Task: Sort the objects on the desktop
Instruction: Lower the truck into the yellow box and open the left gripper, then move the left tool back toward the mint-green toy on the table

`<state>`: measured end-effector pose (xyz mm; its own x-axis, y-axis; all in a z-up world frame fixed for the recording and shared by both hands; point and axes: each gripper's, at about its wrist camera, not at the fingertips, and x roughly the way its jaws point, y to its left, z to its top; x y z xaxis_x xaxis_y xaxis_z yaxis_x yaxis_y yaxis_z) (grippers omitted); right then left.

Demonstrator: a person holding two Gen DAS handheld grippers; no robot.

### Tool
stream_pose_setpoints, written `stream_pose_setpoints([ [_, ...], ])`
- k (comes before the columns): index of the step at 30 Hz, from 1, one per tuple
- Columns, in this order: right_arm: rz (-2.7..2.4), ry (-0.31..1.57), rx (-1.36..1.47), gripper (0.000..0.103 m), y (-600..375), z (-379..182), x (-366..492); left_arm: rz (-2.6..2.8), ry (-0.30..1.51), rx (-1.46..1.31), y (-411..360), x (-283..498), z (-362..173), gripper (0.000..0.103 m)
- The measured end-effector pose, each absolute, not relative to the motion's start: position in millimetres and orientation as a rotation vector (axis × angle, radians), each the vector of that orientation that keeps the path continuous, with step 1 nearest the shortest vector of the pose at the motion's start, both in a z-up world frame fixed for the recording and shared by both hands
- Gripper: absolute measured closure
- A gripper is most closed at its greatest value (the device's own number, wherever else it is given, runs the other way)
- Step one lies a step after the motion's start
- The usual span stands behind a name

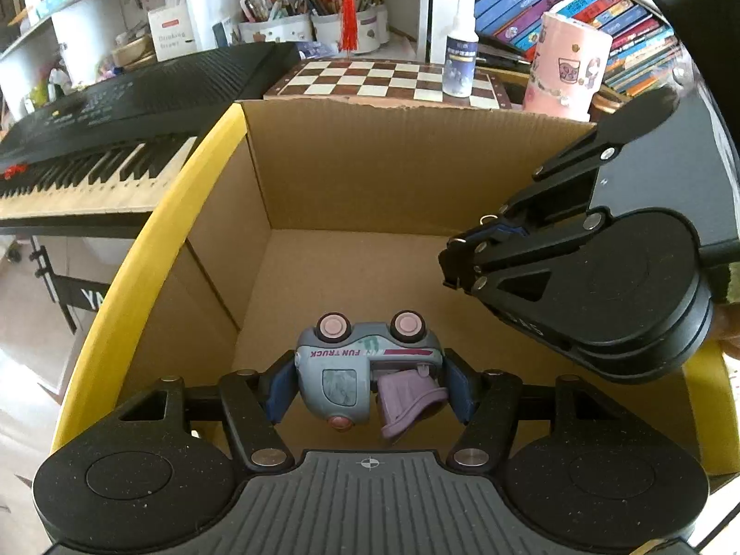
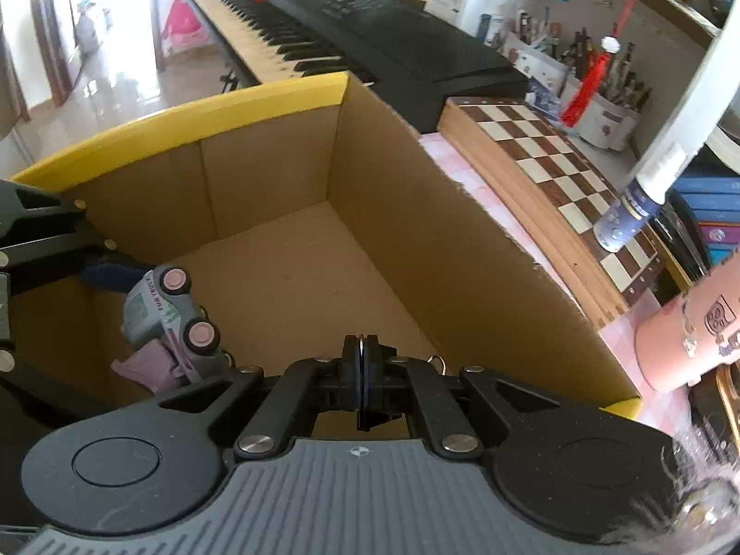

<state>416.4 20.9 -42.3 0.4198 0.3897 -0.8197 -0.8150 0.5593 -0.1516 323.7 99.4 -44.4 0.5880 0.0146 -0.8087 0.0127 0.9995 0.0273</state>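
My left gripper (image 1: 370,386) is shut on a grey-blue toy truck (image 1: 356,370) with pink wheels and a purple flap, marked FUN TRUCK. It holds the truck wheels-up inside an open cardboard box (image 1: 370,171) with a yellow rim. The truck also shows at the left of the right wrist view (image 2: 171,319). My right gripper (image 2: 361,360) is shut and empty, over the box near its right side. It also shows in the left wrist view (image 1: 451,261). The box floor (image 2: 296,277) is bare.
A black keyboard (image 1: 106,138) stands left of the box. Behind the box lie a chessboard (image 1: 393,78) with a spray bottle (image 1: 460,46) on it, a pink cup (image 1: 569,64), pen holders (image 1: 319,23) and stacked books (image 1: 601,9).
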Motion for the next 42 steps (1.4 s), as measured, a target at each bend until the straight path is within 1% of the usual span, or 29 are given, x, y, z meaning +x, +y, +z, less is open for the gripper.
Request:
stream_pose_setpoints([
  [8,0.818,0.853,-0.629,0.101,26.2,-45.2,415.6,0.001,0.936,0.061,97.0,323.6,-44.6,0.037],
  [11,0.808,0.846,-0.592,0.098,23.3,-42.4,417.2,0.007,0.919,0.070,95.7,321.9,-41.6,0.032],
  [14,0.787,0.826,-0.558,0.089,17.4,-37.0,415.4,0.010,0.899,0.080,94.5,318.2,-35.2,0.031],
  [20,0.742,0.778,-0.438,0.089,-3.2,-11.1,401.5,0.007,0.843,0.062,94.9,302.4,-17.1,0.031],
  [23,0.715,0.737,-0.379,0.088,-16.8,8.4,383.0,0.001,0.802,0.056,94.6,289.2,-5.5,0.030],
  [26,0.685,0.692,-0.328,0.081,-29.0,24.6,364.2,0.003,0.757,0.046,96.3,271.8,5.9,0.027],
  [32,0.579,0.611,-0.209,0.078,-60.5,49.8,315.8,-0.001,0.685,-0.015,106.5,229.4,19.5,0.025],
  [36,0.482,0.576,-0.141,0.077,-79.0,53.3,279.5,0.000,0.647,-0.035,111.8,200.7,25.6,0.025],
  [42,0.327,0.549,-0.040,0.077,-97.9,42.0,230.4,0.029,0.606,-0.050,119.4,160.6,26.7,0.025],
])
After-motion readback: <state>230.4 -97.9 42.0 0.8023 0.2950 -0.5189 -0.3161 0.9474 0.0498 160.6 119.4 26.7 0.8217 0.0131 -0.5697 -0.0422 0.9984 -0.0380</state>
